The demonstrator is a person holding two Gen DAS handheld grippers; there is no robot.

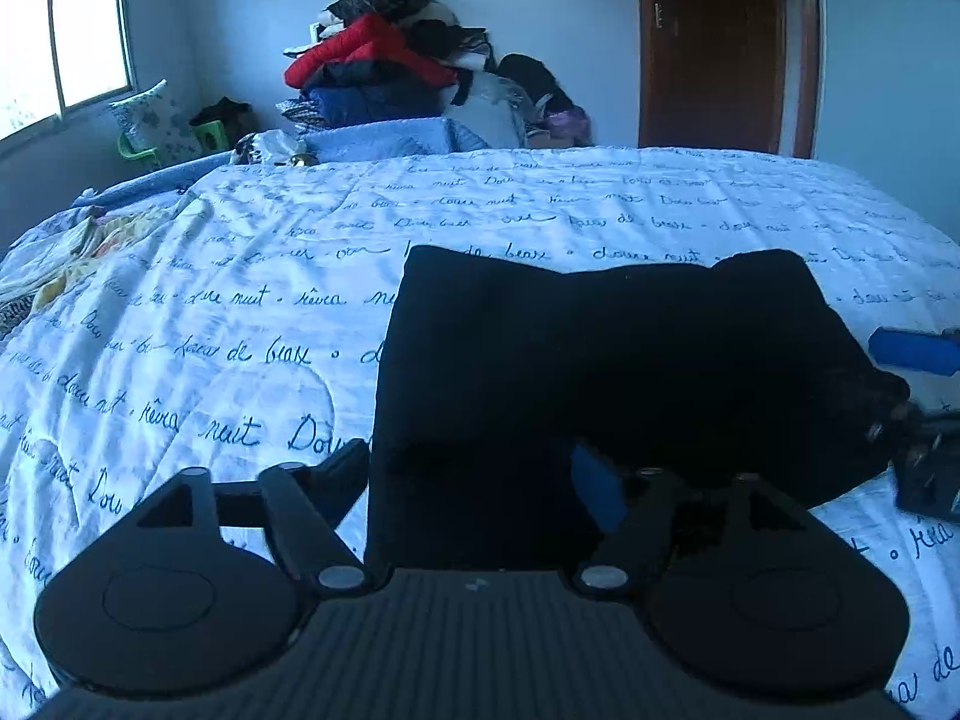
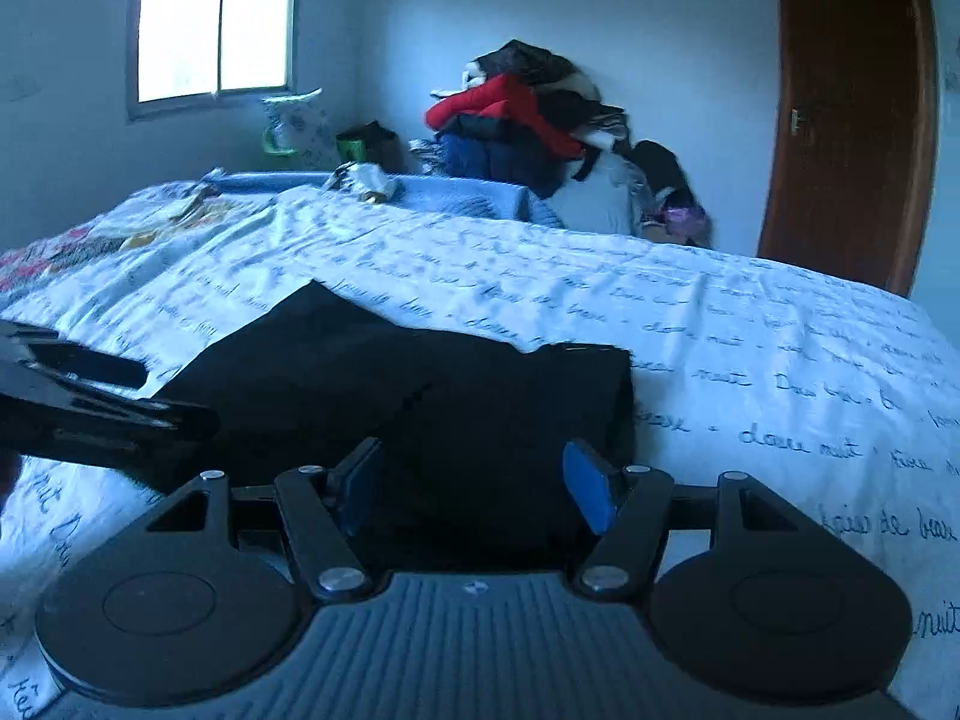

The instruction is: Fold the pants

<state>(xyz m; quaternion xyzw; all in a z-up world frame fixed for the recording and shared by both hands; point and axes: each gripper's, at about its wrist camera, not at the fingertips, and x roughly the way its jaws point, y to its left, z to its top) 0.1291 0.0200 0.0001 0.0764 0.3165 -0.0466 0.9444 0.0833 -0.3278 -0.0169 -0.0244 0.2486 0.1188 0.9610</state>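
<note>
Black folded pants (image 1: 600,360) lie on a white bedspread (image 1: 210,312), both the left gripper (image 1: 474,480) and right gripper (image 2: 474,486) wide-jawed at their near edge, bare bedspread beyond.

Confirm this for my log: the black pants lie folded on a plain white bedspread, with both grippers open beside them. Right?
Not quite. The bedspread is not plain: it is white with dark cursive writing printed across it, as the left wrist view shows. The rest holds: the black pants lie folded on it, and the left gripper and right gripper are both open.
</note>
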